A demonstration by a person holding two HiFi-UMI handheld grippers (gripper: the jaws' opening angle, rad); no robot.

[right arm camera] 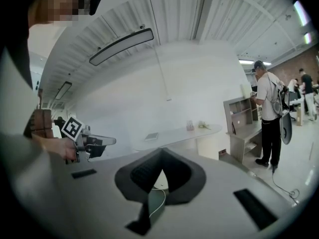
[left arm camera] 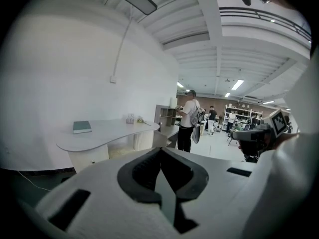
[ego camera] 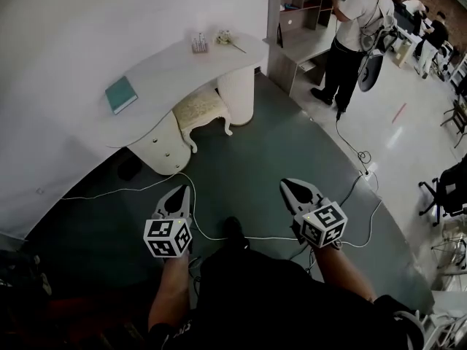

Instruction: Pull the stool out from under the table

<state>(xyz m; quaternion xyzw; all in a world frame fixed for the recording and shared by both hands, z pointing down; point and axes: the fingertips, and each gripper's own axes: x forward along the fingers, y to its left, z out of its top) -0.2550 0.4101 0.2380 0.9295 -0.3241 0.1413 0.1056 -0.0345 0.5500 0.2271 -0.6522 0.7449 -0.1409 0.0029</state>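
A cream stool [ego camera: 200, 109] with carved legs stands tucked under the curved white table [ego camera: 164, 75], between its two pedestals. Both grippers hang well short of it, over the dark green floor. My left gripper [ego camera: 180, 189] is shut and empty. My right gripper [ego camera: 289, 185] is also shut with nothing in it. In the left gripper view the left gripper [left arm camera: 160, 149] points toward the table [left arm camera: 107, 133], with the stool [left arm camera: 122, 153] just showing beneath it. The right gripper [right arm camera: 161, 150] faces the same table [right arm camera: 177, 135] from farther off.
A teal book [ego camera: 120, 94], a small holder [ego camera: 200, 43] and a flower [ego camera: 228, 39] lie on the table. White cables [ego camera: 131, 189] run across the floor. A person [ego camera: 352, 31] stands at a grey shelf desk [ego camera: 299, 20] at the back right. Office chairs [ego camera: 445, 188] stand at the right.
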